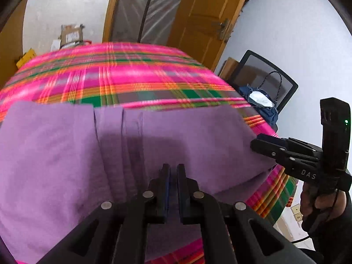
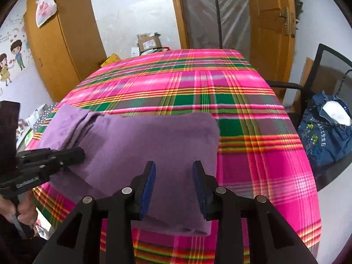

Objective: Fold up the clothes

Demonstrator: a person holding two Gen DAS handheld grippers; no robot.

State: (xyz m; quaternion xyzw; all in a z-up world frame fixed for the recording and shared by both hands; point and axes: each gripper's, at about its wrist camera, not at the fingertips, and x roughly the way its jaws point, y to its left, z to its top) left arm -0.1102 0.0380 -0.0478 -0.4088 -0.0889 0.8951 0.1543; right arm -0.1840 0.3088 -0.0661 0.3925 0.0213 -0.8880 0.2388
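A table fills most of both views, covered by a plaid tablecloth (image 2: 253, 114) in hot pink crossed with green, orange and yellow stripes; in the left wrist view the cloth is smeared by blur along its upper half. Behind the table, at the top of the frames, stands a white wall, a doorway hung with clear plastic sheeting (image 2: 211, 11), and an open wooden door (image 2: 272, 22) with a metal handle. A cardboard box (image 2: 149, 41) sits on the floor just beyond the table's far edge. In the right wrist view a tall wooden cabinet (image 2: 57, 44) with a white plastic bag hung on it occupies the upper left, beside cartoon wall stickers (image 2: 11, 61) at the left edge. At the right edge a black mesh chair (image 2: 330, 66) holds a denim bag (image 2: 325, 136) (something white shows in its mouth). The purple garment (image 2: 143, 140) lies flat on the near part of the table, in the lower centre of both views, folded into a broad rectangle with layered flaps stepping down on its left side and soft shadows across its middle. The left gripper (image 1: 173, 171), at the bottom centre of its own view, has its fingers nearly together with nothing between them, poised above the garment's near edge. The right gripper (image 2: 174, 169) has its blue-padded fingers (image 2: 149, 176) spread apart over the garment, holding nothing.
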